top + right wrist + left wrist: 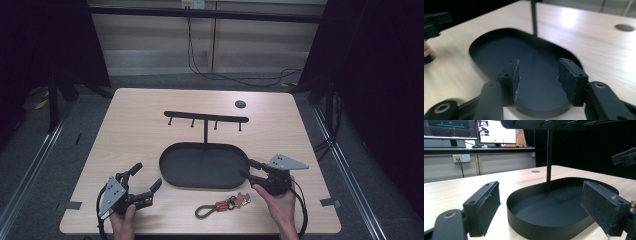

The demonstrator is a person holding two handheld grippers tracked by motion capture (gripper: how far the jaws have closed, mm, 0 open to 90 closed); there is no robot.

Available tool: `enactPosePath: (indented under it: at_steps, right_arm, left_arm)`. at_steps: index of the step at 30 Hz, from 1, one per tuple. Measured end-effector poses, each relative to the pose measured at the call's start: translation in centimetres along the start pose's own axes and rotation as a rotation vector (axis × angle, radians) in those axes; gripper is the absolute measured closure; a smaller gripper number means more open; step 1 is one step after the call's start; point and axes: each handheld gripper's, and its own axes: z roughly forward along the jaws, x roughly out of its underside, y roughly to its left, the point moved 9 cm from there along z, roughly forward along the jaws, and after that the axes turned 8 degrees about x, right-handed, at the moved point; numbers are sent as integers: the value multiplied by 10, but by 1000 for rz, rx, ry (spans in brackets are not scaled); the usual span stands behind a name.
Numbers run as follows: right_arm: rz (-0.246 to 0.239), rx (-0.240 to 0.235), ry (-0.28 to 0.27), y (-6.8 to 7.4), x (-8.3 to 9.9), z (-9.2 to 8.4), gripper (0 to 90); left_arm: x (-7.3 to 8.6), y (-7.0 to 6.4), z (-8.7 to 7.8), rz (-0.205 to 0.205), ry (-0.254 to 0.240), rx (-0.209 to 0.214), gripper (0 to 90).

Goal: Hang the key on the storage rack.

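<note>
Right gripper [249, 170]: held at the near right of the table [135, 130], jaws half spread with nothing between them. In the right gripper view the two pads [515, 80] stand apart over the near rim of the black oval tray [506, 50]; only the tray floor shows in the gap.

Left gripper [145, 177]: at the near left, jaws spread wide, nothing between them. Left gripper view looks across the tray [549, 207] with one pad [485, 208] at each side of the frame, the tray's upright post [549, 160] rising between them farther off.

Key ring [222, 205]: lies on the table near the front edge, between the two hands, closer to the right one. Green loop at its left end, orange-red piece in the middle, small brownish tags at the right end. It sits just below and left of the right gripper, apart from it; neither gripper touches it. It is outside the tray, just in front of its near rim.

Tray [202, 165]: mid-table, nothing in it. The post carries a crossbar [206, 117] with four small pegs hanging down. Beyond it, a dark round hole [240, 104] in the tabletop.
</note>
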Motion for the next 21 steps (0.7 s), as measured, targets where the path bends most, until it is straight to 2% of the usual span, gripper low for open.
enactPosePath:
  at_steps: [1, 2, 3, 6, 7, 9, 16, 18, 21]
  right_arm:
    - [-11, -30, 28, 3, -1, 1, 542]
    - [-11, -30, 28, 3, -1, 1, 542]
    - [-27, -55, 62, 6, 0, 2, 552]
    - [-41, -82, 88, 10, 0, 2, 560]
    - [-50, -96, 132, 12, 0, 2, 562]
    - [-55, -106, 147, 14, -1, 3, 563]
    - [-81, -196, 208, 32, 4, 8, 585]
    - [-88, -213, 221, 36, 5, 10, 632]
    - [-130, -245, 265, 46, 8, 13, 649]
  left_arm:
    - [0, 0, 0, 0, 0, 0, 156]
    - [0, 0, 0, 0, 0, 0, 156]
    - [0, 0, 0, -1, 0, 0, 156]
    - [0, 0, 0, 0, 0, 0, 156]
    - [0, 0, 0, 0, 0, 0, 156]
    - [0, 0, 0, 4, 1, 0, 156]
    - [0, 0, 0, -1, -1, -1, 156]
    - [0, 0, 0, 4, 2, 0, 156]
    - [0, 0, 0, 4, 2, 0, 156]
